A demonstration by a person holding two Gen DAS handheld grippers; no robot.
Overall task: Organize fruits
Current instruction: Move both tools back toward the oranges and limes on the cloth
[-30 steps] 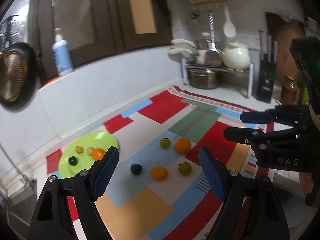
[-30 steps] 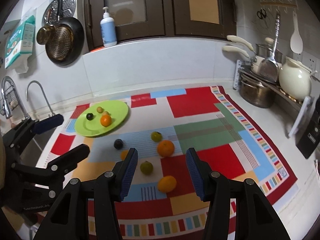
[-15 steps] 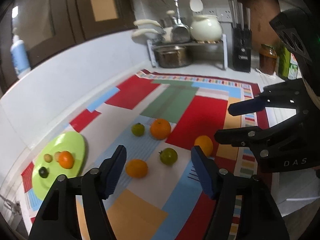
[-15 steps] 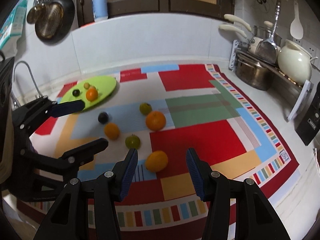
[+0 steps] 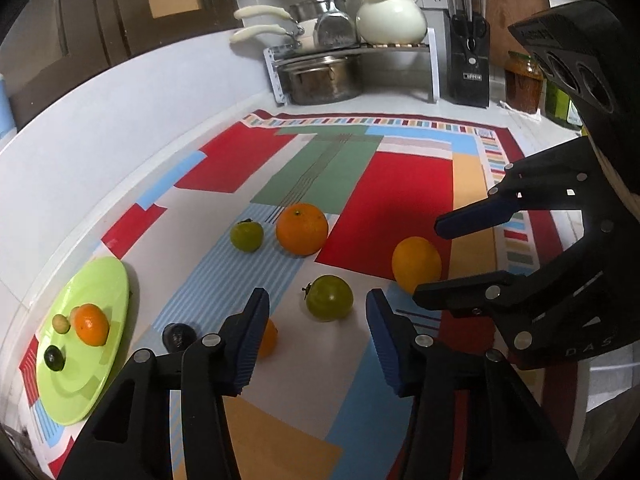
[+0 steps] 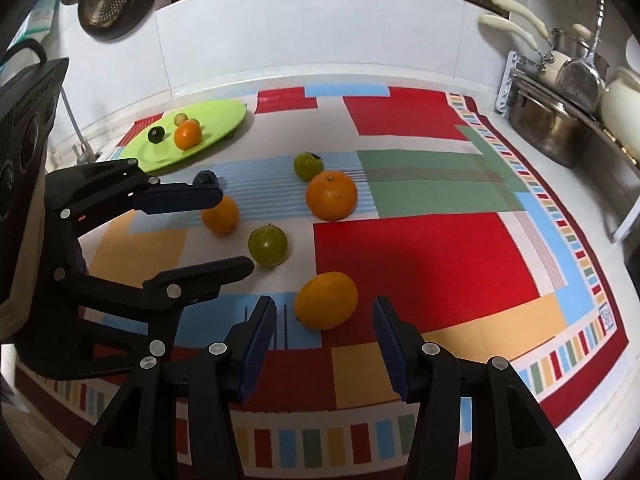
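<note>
Loose fruit lies on a patchwork mat (image 5: 400,200). My left gripper (image 5: 318,338) hovers low with its jaws closing. A green fruit (image 5: 329,298) sits just ahead of its tips, untouched. A small orange (image 5: 269,338) is half hidden behind its left finger. My right gripper (image 6: 324,332) is open, and a yellow-orange fruit (image 6: 326,300) sits just beyond its tips with gaps on both sides. Farther back lie a big orange (image 6: 331,195), a second green fruit (image 6: 308,165) and a dark fruit (image 6: 206,178). The lime plate (image 6: 216,118) at the back left carries several small fruits.
A metal rack (image 5: 352,52) with pots and a white teapot stands at the mat's far end, next to a knife block (image 5: 468,60) and jars (image 5: 522,80). The white wall runs close behind the plate. A tap (image 6: 78,136) stands left of the plate.
Both grippers have dropped closer to the mat and the fruit. The left jaws have narrowed a good deal; the right jaws keep the same gap. No fruit has moved.
</note>
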